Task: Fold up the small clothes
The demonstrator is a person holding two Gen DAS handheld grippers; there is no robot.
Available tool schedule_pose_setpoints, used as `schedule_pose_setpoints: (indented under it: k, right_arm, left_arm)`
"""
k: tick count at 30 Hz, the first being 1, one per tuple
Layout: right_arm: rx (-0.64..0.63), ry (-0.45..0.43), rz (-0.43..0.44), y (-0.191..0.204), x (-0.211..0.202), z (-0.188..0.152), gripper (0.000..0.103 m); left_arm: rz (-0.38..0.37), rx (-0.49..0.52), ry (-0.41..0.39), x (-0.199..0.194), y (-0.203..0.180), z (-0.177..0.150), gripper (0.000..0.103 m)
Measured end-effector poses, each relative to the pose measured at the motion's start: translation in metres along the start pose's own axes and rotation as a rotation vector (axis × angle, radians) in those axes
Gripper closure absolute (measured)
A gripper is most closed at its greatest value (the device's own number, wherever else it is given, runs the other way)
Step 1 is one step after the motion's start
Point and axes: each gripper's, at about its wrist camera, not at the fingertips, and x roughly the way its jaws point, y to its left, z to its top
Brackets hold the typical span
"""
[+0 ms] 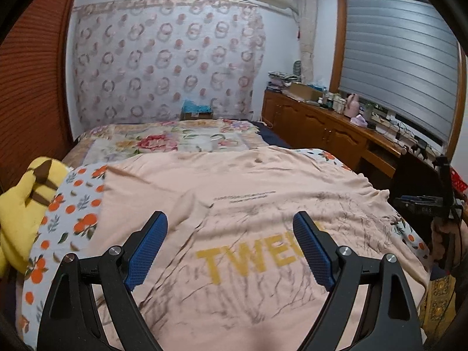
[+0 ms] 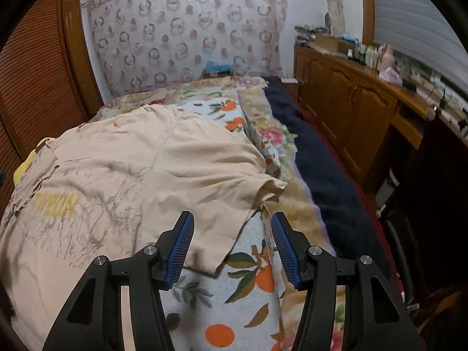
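Note:
A peach T-shirt (image 1: 257, 204) with yellow lettering and a grey branch print lies spread flat on the bed. My left gripper (image 1: 230, 219) hovers over its printed chest, jaws wide apart and nothing between the blue pads. In the right wrist view the same T-shirt (image 2: 140, 175) fills the left side, and its short sleeve (image 2: 267, 188) lies crumpled at the right edge. My right gripper (image 2: 232, 219) hangs open just above the shirt's side edge below that sleeve, gripping nothing. The right gripper also shows at the far right of the left wrist view (image 1: 441, 199), held in a hand.
An orange-print blanket (image 2: 248, 278) lies under the shirt on a floral bedspread (image 1: 152, 142). A yellow plush toy (image 1: 26, 204) sits at the bed's left edge. A navy cover (image 2: 321, 169) and a wooden cabinet (image 2: 351, 96) with clutter run along the right.

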Motion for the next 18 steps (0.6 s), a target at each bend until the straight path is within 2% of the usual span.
schedule_pose_setpoints:
  k: [6,10,13,14,18]
  right_arm:
    - [0.065,0.071,0.048,-0.01,0.029,0.042,0.046]
    - [0.094,0.102,0.078,-0.018,0.041,0.056,0.046]
    - [0.09,0.113,0.085,-0.021,0.047,0.062,0.062]
    - [0.08,0.112,0.076,-0.02,0.047,0.064,0.072]
    - [0.027,0.096,0.031,-0.012,0.052,0.067,0.093]
  left_arm:
    - [-0.055,0.03,0.034,0.01,-0.016,0.001,0.015]
    - [-0.113,0.035,0.042,0.008,-0.024,-0.001,0.015]
    - [-0.122,0.041,0.043,0.004,-0.027,-0.002,0.015]
    - [-0.122,0.042,0.044,0.003,-0.028,-0.003,0.015]
    - [-0.119,0.047,0.047,-0.003,-0.028,-0.006,0.015]
